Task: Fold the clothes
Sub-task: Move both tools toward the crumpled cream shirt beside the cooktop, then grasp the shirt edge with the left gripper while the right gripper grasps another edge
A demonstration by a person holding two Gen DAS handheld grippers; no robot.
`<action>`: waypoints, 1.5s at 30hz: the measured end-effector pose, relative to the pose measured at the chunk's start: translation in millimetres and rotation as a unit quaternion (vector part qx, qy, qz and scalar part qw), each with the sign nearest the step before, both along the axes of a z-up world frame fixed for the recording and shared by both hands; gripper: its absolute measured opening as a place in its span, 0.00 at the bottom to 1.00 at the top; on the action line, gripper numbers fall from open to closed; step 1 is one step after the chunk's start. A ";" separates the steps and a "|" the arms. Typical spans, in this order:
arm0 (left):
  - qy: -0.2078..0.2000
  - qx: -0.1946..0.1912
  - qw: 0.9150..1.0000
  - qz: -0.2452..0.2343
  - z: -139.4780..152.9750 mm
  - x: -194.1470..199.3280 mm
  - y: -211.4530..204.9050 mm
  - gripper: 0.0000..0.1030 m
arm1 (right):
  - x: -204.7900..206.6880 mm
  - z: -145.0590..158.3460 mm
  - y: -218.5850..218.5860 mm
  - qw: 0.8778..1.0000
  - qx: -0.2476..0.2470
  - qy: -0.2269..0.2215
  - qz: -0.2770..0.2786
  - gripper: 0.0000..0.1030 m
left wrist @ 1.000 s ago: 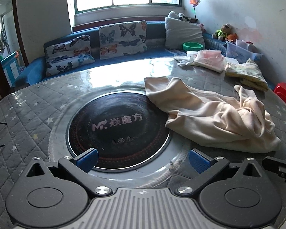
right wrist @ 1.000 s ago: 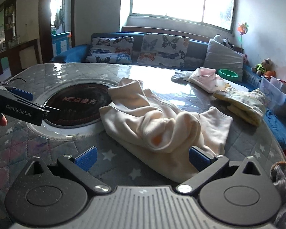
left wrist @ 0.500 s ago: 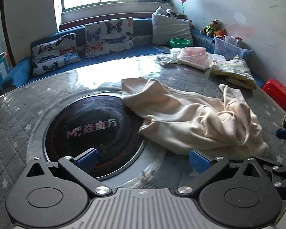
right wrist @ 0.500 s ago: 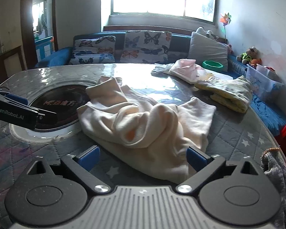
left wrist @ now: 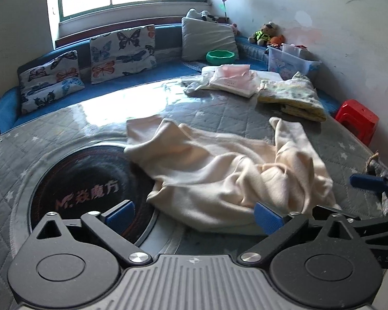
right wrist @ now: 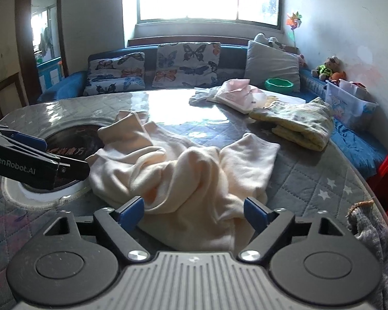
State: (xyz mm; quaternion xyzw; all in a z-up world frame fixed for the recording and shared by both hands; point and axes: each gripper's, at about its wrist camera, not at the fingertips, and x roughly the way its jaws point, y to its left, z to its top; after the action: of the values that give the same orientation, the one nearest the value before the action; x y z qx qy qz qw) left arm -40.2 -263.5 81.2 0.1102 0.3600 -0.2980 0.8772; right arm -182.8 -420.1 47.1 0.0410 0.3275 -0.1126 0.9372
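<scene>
A crumpled cream garment [left wrist: 219, 170] [right wrist: 183, 173] lies on the grey quilted table [left wrist: 219, 111], its left part over the rim of a black round inset [left wrist: 90, 180]. My left gripper [left wrist: 194, 217] hovers at the garment's near left edge; its jaws are closing, still wide, with the cloth's edge between them and the pads not pressing. My right gripper [right wrist: 194, 211] is at the near right part of the garment, jaws also closing around a bunched fold without gripping it. Each gripper shows in the other's view: the left gripper [right wrist: 64, 155] and the right gripper [left wrist: 349, 196].
Folded pink clothes [left wrist: 232, 80] and a folded yellow patterned piece [left wrist: 292, 98] sit at the table's far right. A grey cloth [right wrist: 370, 232] hangs at the right edge. A red stool [left wrist: 357, 121] stands beside the table, and a blue bench with cushions [right wrist: 188, 64] runs behind.
Both grippers have moved in toward the cream garment, which now fills more of each view. Their jaws have narrowed slightly, the right more than the left. The garment itself has not moved.
</scene>
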 end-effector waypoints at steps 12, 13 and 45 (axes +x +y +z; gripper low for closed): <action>0.029 -0.026 0.999 -0.015 10.8 32.6 -41.7 0.83 | 14.2 9.9 -29.4 0.999 0.028 -0.020 -0.033 0.67; 0.036 -0.026 0.999 -0.015 8.4 36.6 -45.8 0.83 | 16.9 10.8 -31.1 0.999 0.032 -0.022 -0.033 0.67; 0.098 -0.077 0.992 -0.034 -6.3 41.4 -17.0 0.18 | 28.8 -2.3 -17.4 0.998 0.059 -0.017 0.026 0.09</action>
State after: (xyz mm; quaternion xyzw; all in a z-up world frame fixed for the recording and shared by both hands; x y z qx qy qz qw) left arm 1.2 -280.4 74.9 0.0244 0.4160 -0.3638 0.8330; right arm -154.0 -437.5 44.8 0.0894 0.3187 -0.0683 0.9412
